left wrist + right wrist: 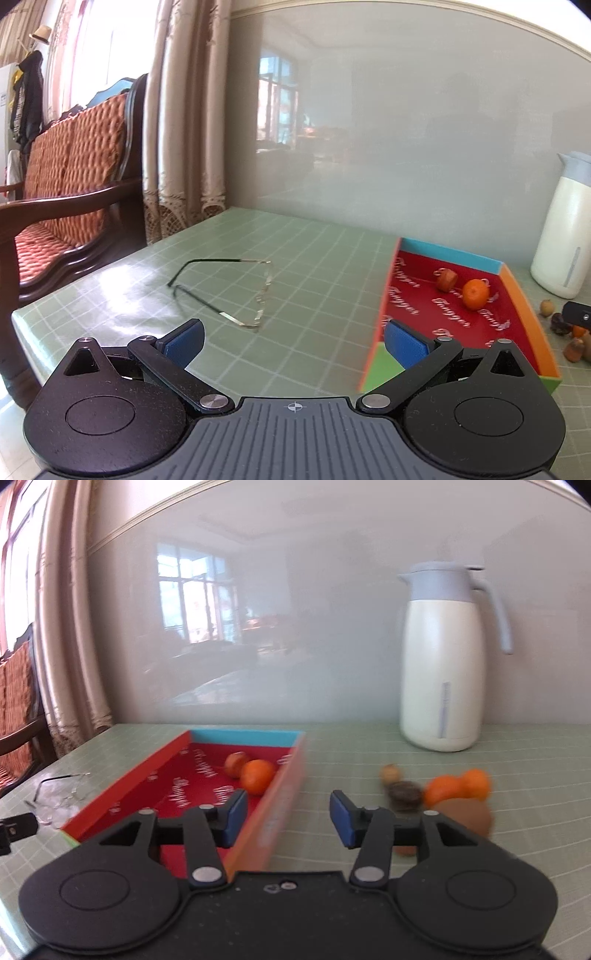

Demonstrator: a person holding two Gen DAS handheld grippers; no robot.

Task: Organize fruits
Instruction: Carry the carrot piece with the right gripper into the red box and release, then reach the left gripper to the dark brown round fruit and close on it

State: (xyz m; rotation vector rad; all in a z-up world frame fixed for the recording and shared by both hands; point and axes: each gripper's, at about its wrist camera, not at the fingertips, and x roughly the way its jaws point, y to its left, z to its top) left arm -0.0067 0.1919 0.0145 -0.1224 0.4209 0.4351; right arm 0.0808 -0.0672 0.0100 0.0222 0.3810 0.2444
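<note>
1. Green gridded tablecloth (295, 251) fills the left-wrist view; left gripper (293, 341) gapes wide, empty, lower centre; red cardboard tray (532, 314) at right holds an orange tangerine (475, 293)
2. Right-wrist view: right gripper (288, 814), part open and empty, sits lower centre; loose tangerines (458, 788) at right probably need fetching next

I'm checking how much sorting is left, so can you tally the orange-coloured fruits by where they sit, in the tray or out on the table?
In the tray: 1, an orange fruit
On the table: 2, an orange fruit and another, close together
Total: 3
</note>
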